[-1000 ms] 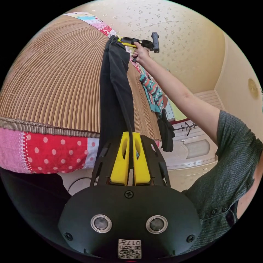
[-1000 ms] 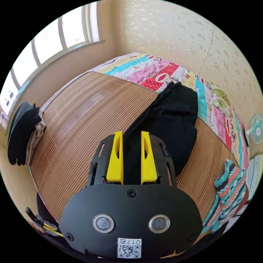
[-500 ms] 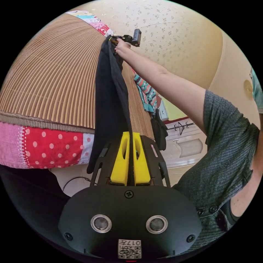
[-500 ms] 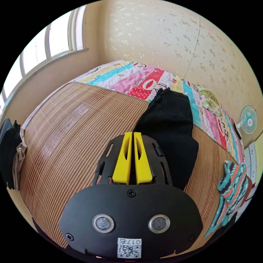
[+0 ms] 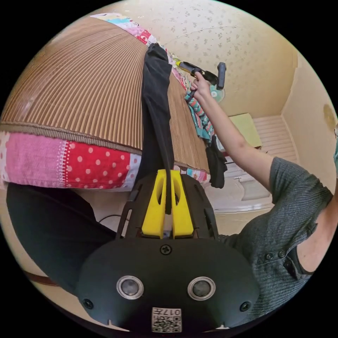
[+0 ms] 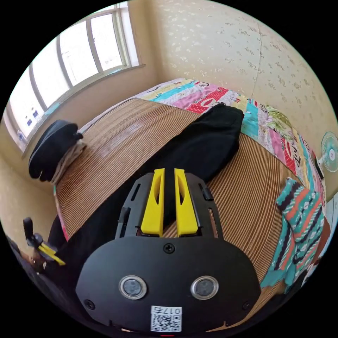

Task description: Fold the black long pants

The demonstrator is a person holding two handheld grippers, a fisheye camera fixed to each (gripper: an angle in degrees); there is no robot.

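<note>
The black long pants (image 5: 155, 105) lie stretched along the bamboo mat (image 5: 88, 88), from the bed's near edge to the far patchwork end. My left gripper (image 5: 168, 171) is shut on the pants' near end, which hangs off the bed edge. In the right gripper view the pants (image 6: 207, 141) run diagonally across the mat. My right gripper (image 6: 169, 170) hovers above them with its jaws a little apart and nothing pinched between them. A hand holds that right gripper (image 5: 183, 66) beside the pants' far end, apart from the cloth. The left gripper (image 6: 52, 257) shows low at the left.
A patchwork quilt (image 5: 88, 165) lies under the mat. A teal patterned garment (image 6: 299, 218) drapes over the bed's side, with a dark garment (image 5: 216, 165) hanging beyond it. A stack of dark and pale clothes (image 6: 52, 148) sits by the window (image 6: 70, 70). A fan (image 6: 331, 155) stands by the wall.
The right gripper, shut at the pants' far end half a second ago, has opened, let go and drawn back. The left gripper keeps its hold on the near end.
</note>
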